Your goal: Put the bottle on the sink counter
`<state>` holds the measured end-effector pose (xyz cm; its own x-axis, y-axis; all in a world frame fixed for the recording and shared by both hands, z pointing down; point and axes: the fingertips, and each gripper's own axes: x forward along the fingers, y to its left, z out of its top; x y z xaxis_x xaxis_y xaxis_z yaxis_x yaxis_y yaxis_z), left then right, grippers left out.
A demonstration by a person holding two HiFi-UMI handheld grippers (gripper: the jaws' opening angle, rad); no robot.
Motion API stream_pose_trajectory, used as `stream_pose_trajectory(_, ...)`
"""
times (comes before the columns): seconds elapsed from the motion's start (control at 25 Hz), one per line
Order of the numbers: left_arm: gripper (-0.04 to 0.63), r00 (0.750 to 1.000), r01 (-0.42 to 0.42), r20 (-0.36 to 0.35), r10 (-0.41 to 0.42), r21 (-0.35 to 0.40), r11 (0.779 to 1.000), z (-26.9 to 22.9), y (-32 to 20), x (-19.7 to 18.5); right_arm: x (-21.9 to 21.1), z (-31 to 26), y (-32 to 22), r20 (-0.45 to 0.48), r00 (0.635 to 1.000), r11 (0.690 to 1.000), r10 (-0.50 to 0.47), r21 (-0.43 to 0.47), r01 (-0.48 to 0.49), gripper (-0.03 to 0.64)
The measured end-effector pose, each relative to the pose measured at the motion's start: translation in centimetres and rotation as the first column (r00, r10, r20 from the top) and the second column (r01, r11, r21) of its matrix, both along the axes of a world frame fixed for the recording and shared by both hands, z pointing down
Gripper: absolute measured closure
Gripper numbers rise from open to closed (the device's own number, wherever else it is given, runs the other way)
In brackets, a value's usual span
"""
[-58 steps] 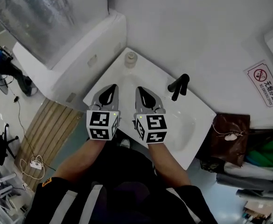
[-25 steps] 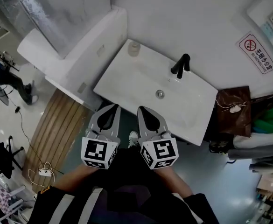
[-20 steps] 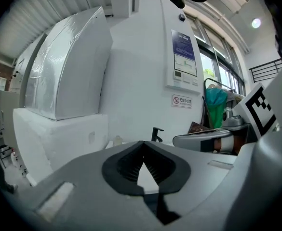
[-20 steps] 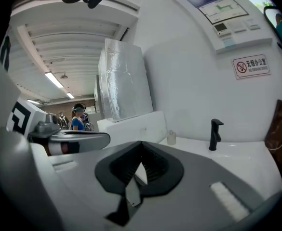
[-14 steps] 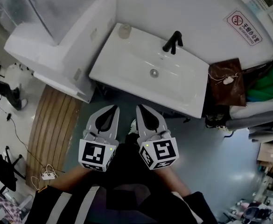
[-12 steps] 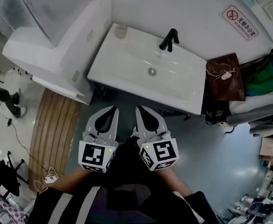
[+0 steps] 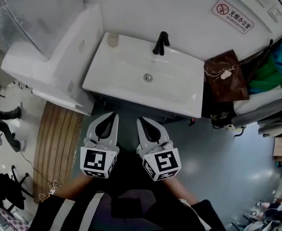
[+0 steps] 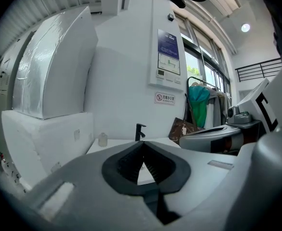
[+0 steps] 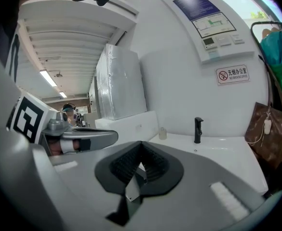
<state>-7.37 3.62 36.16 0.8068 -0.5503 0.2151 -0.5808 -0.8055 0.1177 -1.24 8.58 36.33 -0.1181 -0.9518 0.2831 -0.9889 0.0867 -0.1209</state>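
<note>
"Both grippers have backed away since a couple of seconds ago. Then they hung over the basin; now the left gripper (image 7: 113,115) and the right gripper (image 7: 141,121) sit side by side above the blue-grey floor (image 7: 213,153), short of the white rectangular sink counter (image 7: 179,97)."

"And the jaws?"

"Closed on both, tips meeting. In the left gripper view the ribbed black pads (image 8: 126,166) come together at the front with nothing between them, and the right gripper view shows the same."

"Where's the bottle?"

"The small translucent plastic bottle (image 7: 113,39) stands upright on the counter's far left corner, close against the white wall (image 7: 145,8) and well apart from both grippers. A black metal faucet (image 7: 161,42) stands to its right along the same back edge — near, not touching."

"Anything beside the counter?"

"A glossy brown bag (image 7: 225,73) sits just beside its right end, and a slatted wooden mat (image 7: 54,138) lies on the floor to the left."
</note>
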Motion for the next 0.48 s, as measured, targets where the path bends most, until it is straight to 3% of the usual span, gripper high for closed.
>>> stream_pose_trajectory(0.48, 0.594, 0.999, 0.019, 0.042, -0.019, -0.001, 1.000, 0.9, 0.7, 1.9, 2.0, 0.6, 0.5, -0.003, 0.999, 0.999, -0.039, -0.003, 0.039, 0.617)
